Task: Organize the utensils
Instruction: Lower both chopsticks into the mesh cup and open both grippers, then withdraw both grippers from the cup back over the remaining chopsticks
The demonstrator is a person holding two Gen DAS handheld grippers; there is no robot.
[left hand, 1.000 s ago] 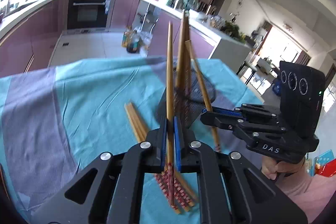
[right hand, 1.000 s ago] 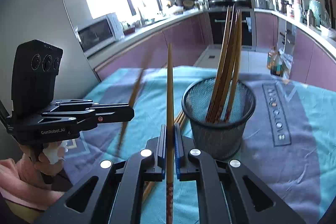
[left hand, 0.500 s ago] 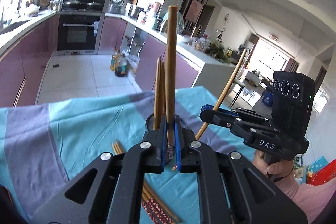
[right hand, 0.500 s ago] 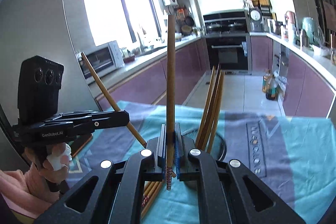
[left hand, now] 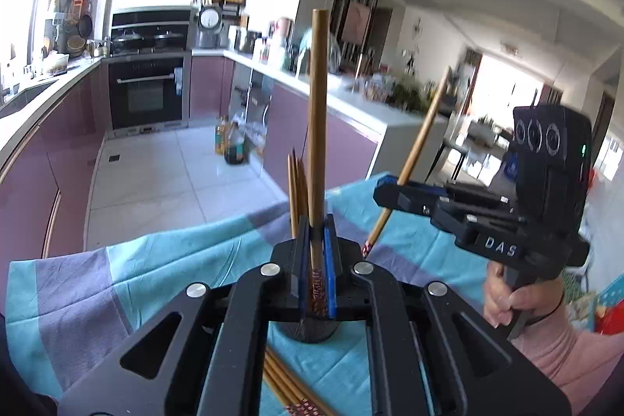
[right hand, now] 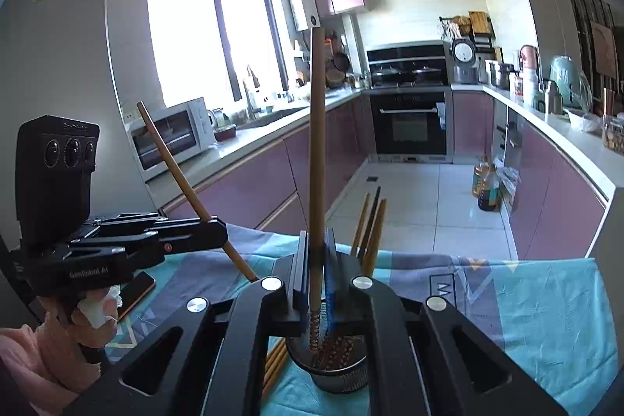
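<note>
Both grippers hover above the cup (right hand: 338,373), and each one holds a single chopstick upright. The left gripper (left hand: 316,252) clamps its chopstick (left hand: 316,127) near the patterned lower end, and the right gripper (right hand: 316,271) clamps its own chopstick (right hand: 316,158) the same way.

The main risk, I think, is a collision – the two grippers are near each other over one narrow cup, so a stick or a finger may knock the other. A stick that is released off centre can hit the rim and fall on the cloth (right hand: 546,314). A hard push may also tip the cup, because it is light mesh and already carries several sticks (right hand: 370,221).

The chopsticks are long, thin, brown wood with a red-patterned end pointing down. More of them lie loose on the cloth just beside the cup (left hand: 284,385) – these are not yet sorted.
</note>
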